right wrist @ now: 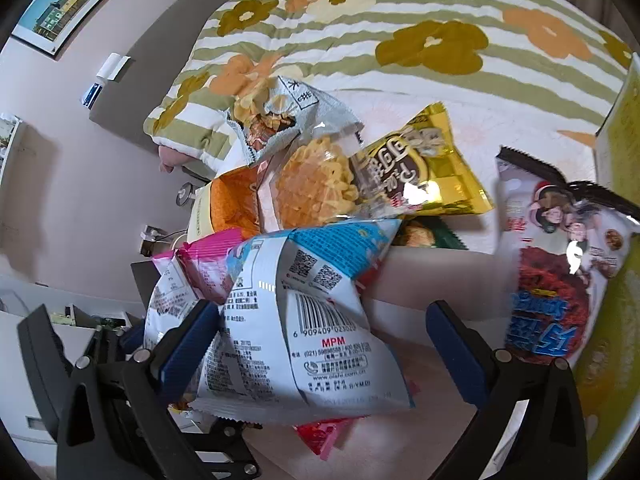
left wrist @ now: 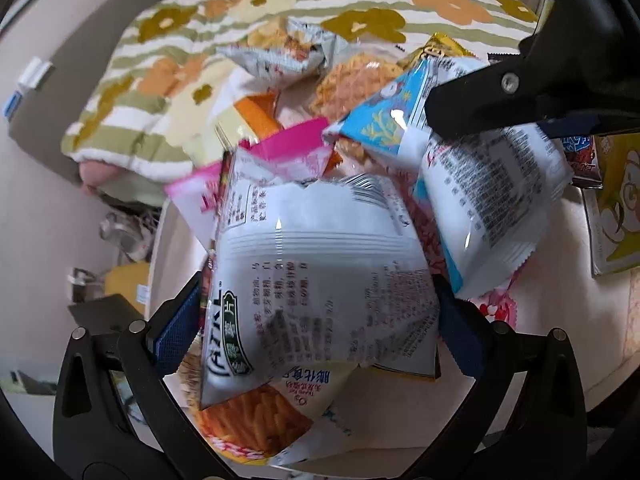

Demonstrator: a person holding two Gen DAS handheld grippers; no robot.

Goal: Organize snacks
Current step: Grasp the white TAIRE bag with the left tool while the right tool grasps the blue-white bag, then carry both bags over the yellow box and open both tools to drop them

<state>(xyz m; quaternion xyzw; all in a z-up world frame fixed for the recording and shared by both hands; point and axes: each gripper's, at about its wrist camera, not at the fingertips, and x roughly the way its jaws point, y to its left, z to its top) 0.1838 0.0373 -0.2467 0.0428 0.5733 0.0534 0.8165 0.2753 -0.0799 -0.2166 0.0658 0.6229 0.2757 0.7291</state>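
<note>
Blue rubber pads on your left gripper sit on either side of a white chip bag, and the bag fills the gap between them. The film looks pinched at both edges, so I judge the bag clamped, though its bulk hides the actual contact. Squeeze only enough to hold; the bag is puffed with air and the chips inside will crush.

Your right gripper has its fingers spread apart. The left pad touches the edge of a blue and white packet that droops across the gap, while the right pad stands clear of it. From the left camera the same packet hangs below the right tool, so I cannot tell whether anything truly grips it. Close on the crimped seam, not the slippery middle.

Farther out, the rest of the pile lies on the bed: a pink packet to the left, a yellow bag and a clear bag of orange crisps beyond, a dark red packet to the right. A flowered quilt lies at the far side. Lift each bag clear before you swing it, so that neighbours do not drag along.
</note>
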